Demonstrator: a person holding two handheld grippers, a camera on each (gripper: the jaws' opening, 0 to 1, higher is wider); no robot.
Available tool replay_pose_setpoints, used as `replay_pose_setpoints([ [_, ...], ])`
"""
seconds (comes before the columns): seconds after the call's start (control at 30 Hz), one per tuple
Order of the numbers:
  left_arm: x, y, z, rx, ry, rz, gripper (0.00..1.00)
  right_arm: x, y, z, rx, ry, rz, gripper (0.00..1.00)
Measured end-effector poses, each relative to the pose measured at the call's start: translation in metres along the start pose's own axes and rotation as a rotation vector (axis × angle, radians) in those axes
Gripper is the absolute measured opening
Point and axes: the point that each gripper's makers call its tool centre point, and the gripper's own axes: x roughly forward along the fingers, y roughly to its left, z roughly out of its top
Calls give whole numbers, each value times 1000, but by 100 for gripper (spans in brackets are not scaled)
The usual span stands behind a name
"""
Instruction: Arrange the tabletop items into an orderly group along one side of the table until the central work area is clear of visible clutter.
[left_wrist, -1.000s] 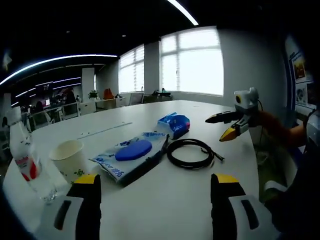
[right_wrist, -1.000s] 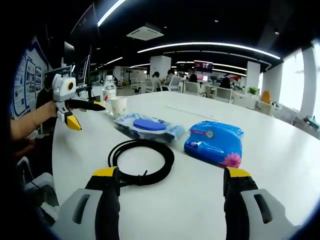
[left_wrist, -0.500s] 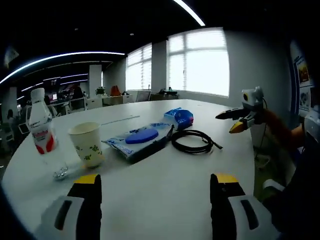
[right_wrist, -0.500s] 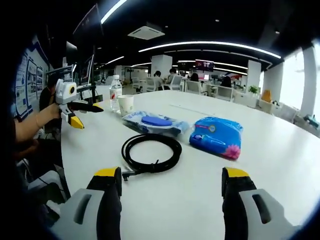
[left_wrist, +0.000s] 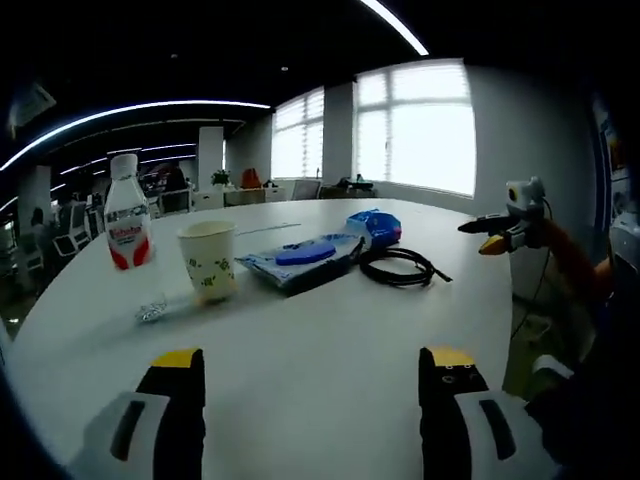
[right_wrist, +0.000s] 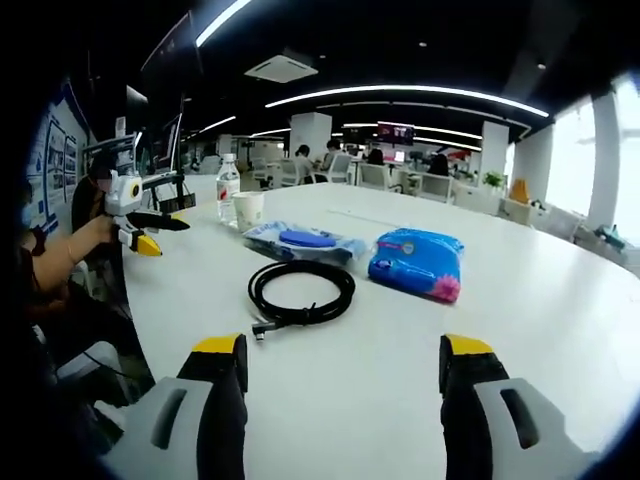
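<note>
A person stands at a large white table (left_wrist: 330, 350) in an open-plan office, holding a two-jaw gripper in each hand, both above the near edge and neither touching anything. In the left gripper view, the left gripper (left_wrist: 310, 420) has its yellow-tipped jaws spread wide and empty, with a broad stretch of bare tabletop between them and the things to be tidied. Those lie in a loose row well ahead of it: a water bottle (left_wrist: 128, 212) with a red label stands upright at the far left, a small crumpled bit of foil or plastic (left_wrist: 150, 312) lies in front of it, a paper cup (left_wrist: 208, 261) stands just to the right, then a flat clear packet with a blue item inside (left_wrist: 300, 259), a blue tissue pack (left_wrist: 377, 226) behind it, and a coiled black cable (left_wrist: 401, 268) nearest the right gripper (left_wrist: 492, 235), which is held out over the table's right edge with its jaws parted. In the right gripper view, the right gripper (right_wrist: 342, 415) is likewise wide open and empty; the cable (right_wrist: 300, 290) lies closest ahead of its jaws, the tissue pack (right_wrist: 416, 263) to the right, the packet (right_wrist: 298, 242) beyond, and the cup (right_wrist: 248, 211) and bottle (right_wrist: 229, 189) farther off, near the left gripper (right_wrist: 160, 232).
</note>
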Motion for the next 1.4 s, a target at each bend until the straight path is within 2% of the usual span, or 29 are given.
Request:
replay_pose_setpoints([
  [0.1, -4, -4, -2, -13, -16, 1, 85, -6, 6, 0, 3, -8, 10, 76],
  [0.23, -10, -8, 2, -27, -52, 9, 85, -13, 13, 5, 13, -46, 22, 77],
  [0.4, -17, -10, 8, -45, -64, 13, 85, -15, 17, 2, 14, -55, 34, 77],
  [0.57, -22, -14, 5, -8, -25, 25, 85, -13, 22, -5, 26, -43, 43, 76],
  [0.63, -22, -13, 2, 4, 10, 43, 85, -13, 23, -5, 36, -50, 44, 76],
  [0.8, -22, -9, -2, 25, 21, 67, 85, -12, 24, -4, 43, -49, 52, 75],
  [0.9, -23, -8, 2, -8, -20, 72, 85, -13, 25, -6, 38, -45, 55, 74],
  [1.0, -23, -8, -3, -41, -30, 72, 85, -13, 26, -11, 10, -33, 40, 72],
  [1.23, -25, -8, -8, -20, -31, 88, 85, -12, 25, -14, 51, -59, 12, 74],
  [1.3, -25, -8, -6, -8, -31, 91, 85, -13, 25, -13, 70, -67, 7, 74],
  [1.4, -26, -11, 4, -9, -72, 77, 85, -17, 25, -11, 84, -87, 6, 74],
])
